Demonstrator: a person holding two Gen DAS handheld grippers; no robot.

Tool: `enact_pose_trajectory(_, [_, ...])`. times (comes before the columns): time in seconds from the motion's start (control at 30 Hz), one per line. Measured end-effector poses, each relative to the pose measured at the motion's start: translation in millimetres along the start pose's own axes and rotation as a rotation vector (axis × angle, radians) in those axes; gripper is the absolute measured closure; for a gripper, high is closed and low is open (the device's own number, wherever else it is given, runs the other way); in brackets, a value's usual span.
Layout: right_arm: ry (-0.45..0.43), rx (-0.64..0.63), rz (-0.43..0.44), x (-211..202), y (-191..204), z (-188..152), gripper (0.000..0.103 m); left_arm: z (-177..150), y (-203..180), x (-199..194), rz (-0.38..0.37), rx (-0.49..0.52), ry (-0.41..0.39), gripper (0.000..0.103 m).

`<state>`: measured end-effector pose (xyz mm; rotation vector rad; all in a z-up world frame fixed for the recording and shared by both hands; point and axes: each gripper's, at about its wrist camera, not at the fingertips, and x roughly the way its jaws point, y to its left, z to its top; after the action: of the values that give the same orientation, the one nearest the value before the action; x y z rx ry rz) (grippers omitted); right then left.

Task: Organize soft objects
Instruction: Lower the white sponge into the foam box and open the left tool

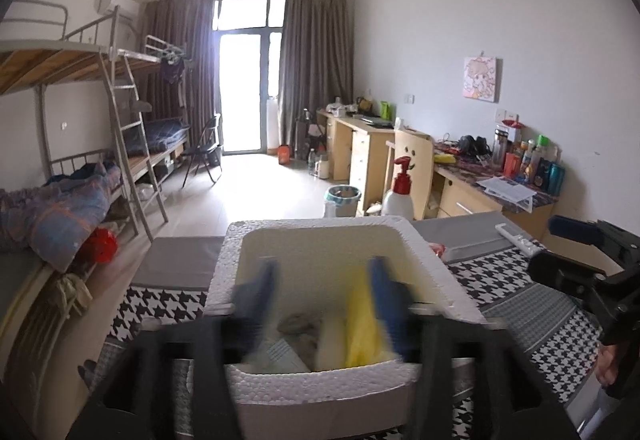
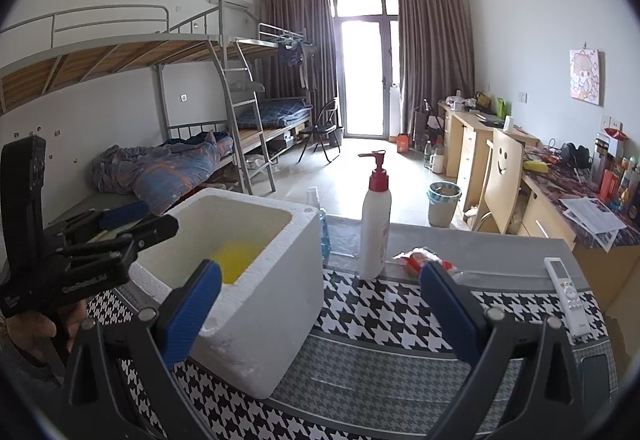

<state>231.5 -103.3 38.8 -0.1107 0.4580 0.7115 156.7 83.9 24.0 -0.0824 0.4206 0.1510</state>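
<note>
A white foam box [image 1: 320, 228] stands on the houndstooth tablecloth [image 2: 380, 312]. In the left wrist view my left gripper [image 1: 322, 292] hangs over the box's mouth, blurred, its blue fingers wide apart. A yellow soft cloth [image 1: 364, 324] lies in the box right beside the right finger, and the pads do not press on it. A grey rag [image 1: 300, 324] and a pale packet [image 1: 280, 354] lie on the box floor. The right wrist view shows the box [image 2: 280, 300] with the yellow cloth [image 2: 234, 260] inside and the left gripper [image 2: 144, 222] over its rim. My right gripper [image 2: 320, 310] is open, holding nothing, to the right of the box.
A white pump bottle [image 2: 374, 224] stands behind the box, with a red-orange packet [image 2: 424, 260] next to it and a remote [image 2: 568, 292] near the table's right edge. A blue bottle [image 2: 322, 228] is behind the box. Bunk beds line the left wall, desks the right.
</note>
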Motion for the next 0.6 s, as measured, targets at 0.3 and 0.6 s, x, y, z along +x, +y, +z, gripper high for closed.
enact_pose_trajectory(0.3, [-0.003, -0.004, 0.003, -2, -1, -2, 0.002, 1, -1, -9, 0.017, -0.029, -0.032, 0.003])
enact_pose_trajectory(0.6, [-0.016, -0.004, 0.005, -12, 3, -5, 0.002, 1, -4, -22, 0.027, -0.025, -0.05, 0.001])
